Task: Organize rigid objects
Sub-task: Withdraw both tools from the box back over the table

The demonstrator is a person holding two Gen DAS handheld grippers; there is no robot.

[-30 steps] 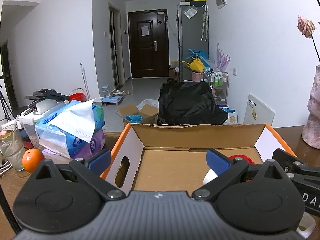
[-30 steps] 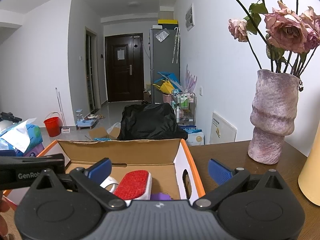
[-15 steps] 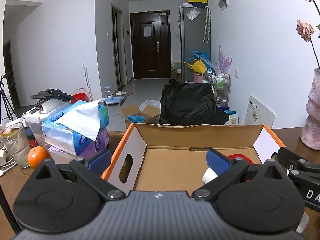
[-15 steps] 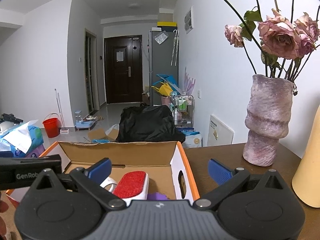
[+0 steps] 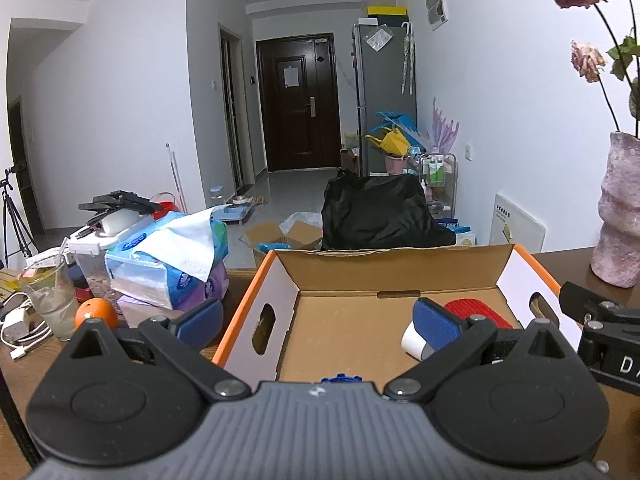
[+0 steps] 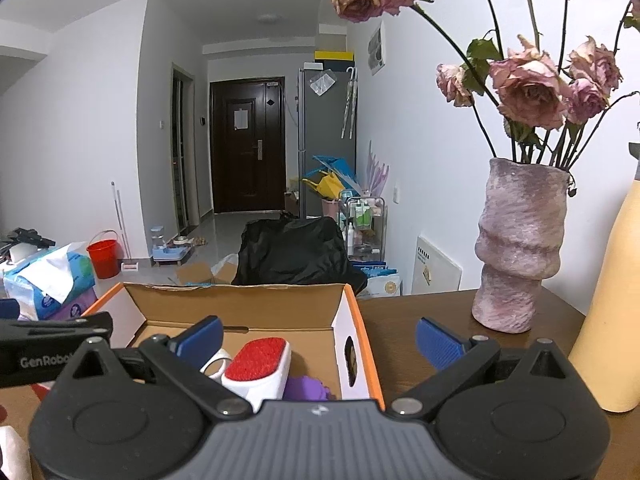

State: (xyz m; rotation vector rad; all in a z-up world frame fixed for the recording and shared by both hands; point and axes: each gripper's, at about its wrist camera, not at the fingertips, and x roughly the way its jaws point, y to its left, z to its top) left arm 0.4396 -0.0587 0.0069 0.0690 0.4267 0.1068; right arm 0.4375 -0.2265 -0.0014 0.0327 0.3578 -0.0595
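The right gripper (image 6: 318,340) hangs wide apart and empty over the cardboard box's (image 6: 352,320) right wall; inside lie a red-topped brush (image 6: 262,364), a white mug (image 6: 216,366) and something purple (image 6: 306,388); a vase (image 6: 520,244) stands right.

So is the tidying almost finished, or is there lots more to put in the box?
Some looks done: the cardboard box already holds a red-topped brush, a white cup and something purple. Nothing is in hand: the left gripper and right gripper both have open, empty jaws. Perhaps still left: the orange on the table outside the box.
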